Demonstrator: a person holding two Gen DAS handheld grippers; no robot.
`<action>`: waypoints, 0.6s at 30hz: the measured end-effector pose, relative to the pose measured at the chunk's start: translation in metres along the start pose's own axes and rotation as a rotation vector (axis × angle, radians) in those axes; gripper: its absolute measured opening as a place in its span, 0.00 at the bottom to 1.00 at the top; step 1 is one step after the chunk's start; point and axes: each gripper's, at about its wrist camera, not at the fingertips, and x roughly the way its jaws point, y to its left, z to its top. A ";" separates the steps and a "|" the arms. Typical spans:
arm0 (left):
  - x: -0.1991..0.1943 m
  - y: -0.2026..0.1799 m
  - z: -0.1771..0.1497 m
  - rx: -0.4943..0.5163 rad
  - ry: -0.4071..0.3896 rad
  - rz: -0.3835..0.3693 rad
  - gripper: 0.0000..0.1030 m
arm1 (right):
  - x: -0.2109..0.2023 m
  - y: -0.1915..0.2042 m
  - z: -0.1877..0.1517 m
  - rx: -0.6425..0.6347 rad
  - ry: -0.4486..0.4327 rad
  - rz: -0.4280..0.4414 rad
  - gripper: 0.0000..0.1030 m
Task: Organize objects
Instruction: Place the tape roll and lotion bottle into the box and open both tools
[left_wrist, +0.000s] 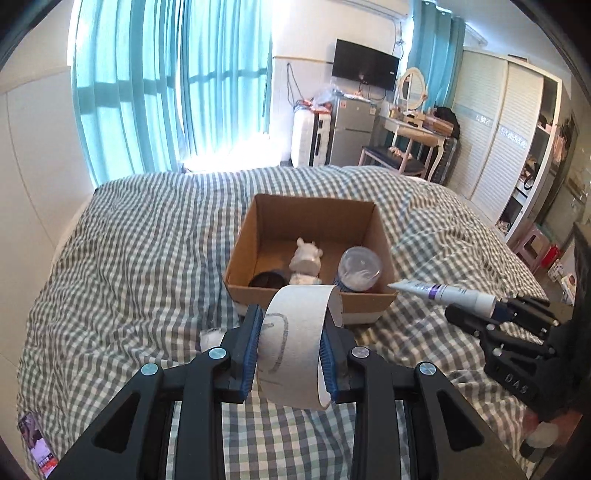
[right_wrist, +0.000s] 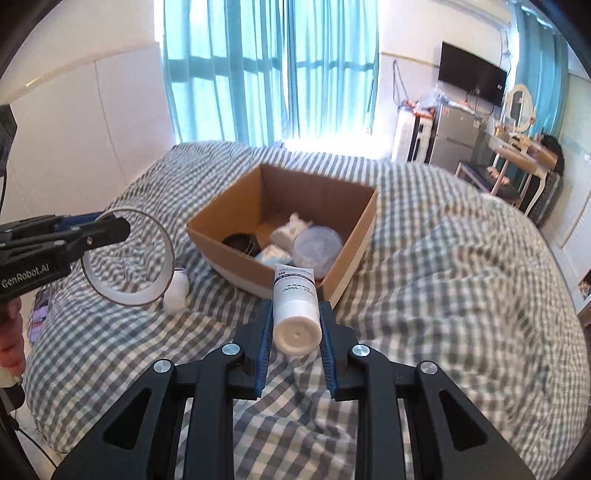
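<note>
My left gripper (left_wrist: 291, 328) is shut on a wide roll of white tape (left_wrist: 295, 339), held above the bed just before the open cardboard box (left_wrist: 310, 210). The tape ring (right_wrist: 127, 256) and left gripper (right_wrist: 107, 229) also show in the right wrist view. My right gripper (right_wrist: 295, 325) is shut on a white tube (right_wrist: 295, 306) with its crimped end pointing at the box's near corner. The tube (left_wrist: 443, 291) shows at the right of the left wrist view too. Inside the box (right_wrist: 354, 206) lie a white figurine (left_wrist: 306, 258), a clear lidded jar (left_wrist: 360, 267) and a dark round tin (left_wrist: 267, 280).
A small white bottle (right_wrist: 176, 288) lies on the checked bedcover (right_wrist: 443, 277) left of the box. A phone (left_wrist: 37, 443) lies at the bed's near left. Curtains, a fridge, a dressing table and wardrobes stand beyond the bed.
</note>
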 end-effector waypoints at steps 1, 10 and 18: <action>-0.002 -0.001 0.001 0.003 -0.004 0.002 0.29 | -0.006 -0.001 0.004 0.001 -0.012 0.000 0.22; 0.001 -0.003 0.024 0.039 -0.032 0.037 0.29 | -0.029 -0.013 0.038 -0.016 -0.076 -0.022 0.22; 0.037 0.007 0.064 0.080 -0.054 0.064 0.29 | -0.008 -0.032 0.077 -0.005 -0.094 -0.020 0.22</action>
